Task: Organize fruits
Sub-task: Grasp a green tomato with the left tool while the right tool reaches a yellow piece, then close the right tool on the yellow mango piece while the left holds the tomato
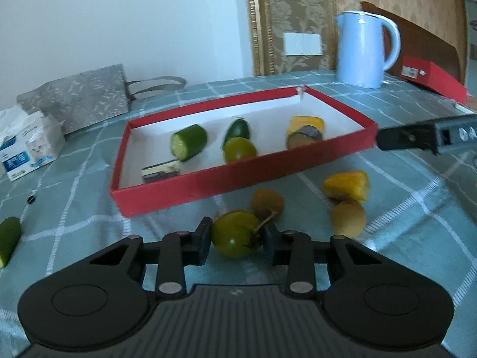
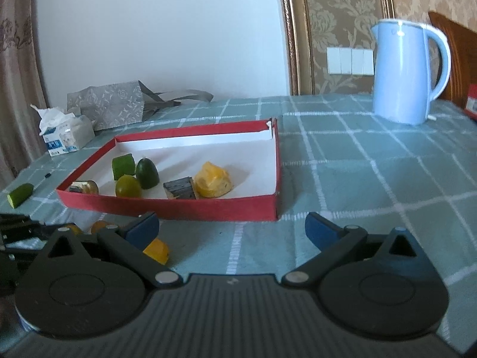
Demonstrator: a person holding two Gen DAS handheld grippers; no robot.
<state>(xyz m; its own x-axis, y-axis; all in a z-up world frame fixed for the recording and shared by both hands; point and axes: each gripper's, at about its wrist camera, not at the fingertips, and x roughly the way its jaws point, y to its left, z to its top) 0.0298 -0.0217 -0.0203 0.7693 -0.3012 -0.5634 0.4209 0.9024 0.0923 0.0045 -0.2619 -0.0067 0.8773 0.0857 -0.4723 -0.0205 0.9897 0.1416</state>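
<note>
My left gripper point(image 1: 237, 238) is shut on a round green fruit point(image 1: 235, 232) with a stem, just in front of the red tray point(image 1: 208, 185). The tray point(image 2: 179, 208) holds a cucumber piece point(image 1: 189, 141), a dark green piece point(image 1: 237, 128), a green round fruit point(image 1: 240, 149), a yellow piece point(image 1: 307, 123) and two dark-skinned pieces. On the cloth lie two brownish round fruits point(image 1: 348, 217) and a yellow pepper piece point(image 1: 347, 185). My right gripper point(image 2: 232, 228) is open and empty, in front of the tray's right end. A yellow piece point(image 2: 158, 250) lies by its left finger.
A blue kettle point(image 1: 363, 49) stands at the back right, next to a red box point(image 1: 432, 76). A grey bag point(image 1: 80, 95) and a tissue pack point(image 1: 29, 146) sit at the back left. A cucumber piece point(image 1: 9, 238) lies at the left edge. The right gripper's body point(image 1: 426, 137) shows at right.
</note>
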